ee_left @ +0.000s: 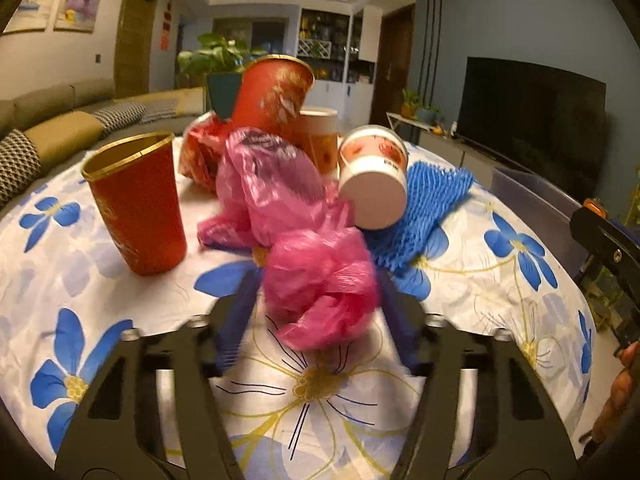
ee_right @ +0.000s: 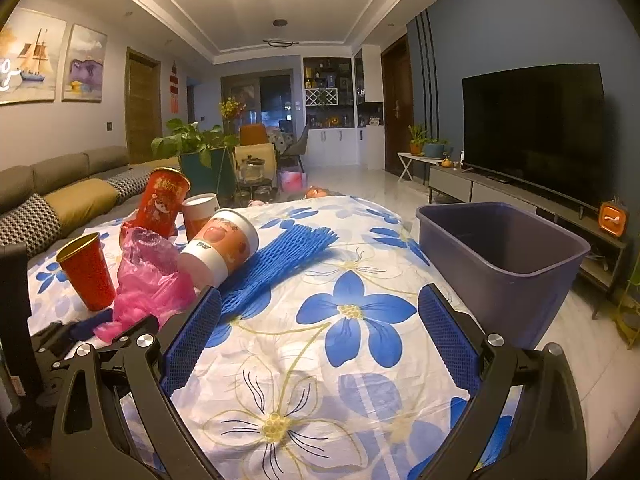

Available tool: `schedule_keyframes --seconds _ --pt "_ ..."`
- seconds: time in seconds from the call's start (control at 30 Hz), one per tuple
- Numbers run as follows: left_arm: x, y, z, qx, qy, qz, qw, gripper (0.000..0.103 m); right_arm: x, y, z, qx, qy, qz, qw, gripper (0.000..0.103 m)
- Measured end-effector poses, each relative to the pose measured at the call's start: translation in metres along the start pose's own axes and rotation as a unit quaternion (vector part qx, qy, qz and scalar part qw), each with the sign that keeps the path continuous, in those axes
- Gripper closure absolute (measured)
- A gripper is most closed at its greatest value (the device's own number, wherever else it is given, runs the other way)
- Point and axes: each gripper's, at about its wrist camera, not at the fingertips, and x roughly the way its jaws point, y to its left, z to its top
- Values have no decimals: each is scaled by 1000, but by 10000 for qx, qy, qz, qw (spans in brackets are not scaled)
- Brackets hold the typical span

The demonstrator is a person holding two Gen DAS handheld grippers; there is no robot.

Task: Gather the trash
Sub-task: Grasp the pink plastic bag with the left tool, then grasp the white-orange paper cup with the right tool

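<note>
Crinkling pink plastic bag (ee_left: pixel 316 280), ridged blue pads (ee_left: pixel 236 320) pinching it

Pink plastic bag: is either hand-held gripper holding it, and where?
The left hand-held gripper clamps the pink plastic bag at its bunched near end; the right hand-held gripper holds nothing.

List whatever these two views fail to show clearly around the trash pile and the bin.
- Left gripper pads: left wrist view, motion-blurred and covered by the pink plastic bag; contact unclear.
- Purple bin floor: right wrist view, hidden by its near wall.
- Red wrapper: left wrist view, mostly behind the bag.
- Left gripper: right wrist view, cut off at the left edge.
</note>
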Motion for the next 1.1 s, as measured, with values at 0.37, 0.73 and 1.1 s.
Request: schedule_keyframes --seconds 0.37,0.73,1.1 --pt "-35 8 3 -80 -405 -260 9988 65 9 17 0 -94 75 117 9999 8" --pt "-81 38 35 -338 -1147 209 9926 65 39 53 18 -185 14 264 9995 8" --pt "-87 78 54 -623 -1392 741 9855 65 103 86 35 -117 413 353 9985 11"
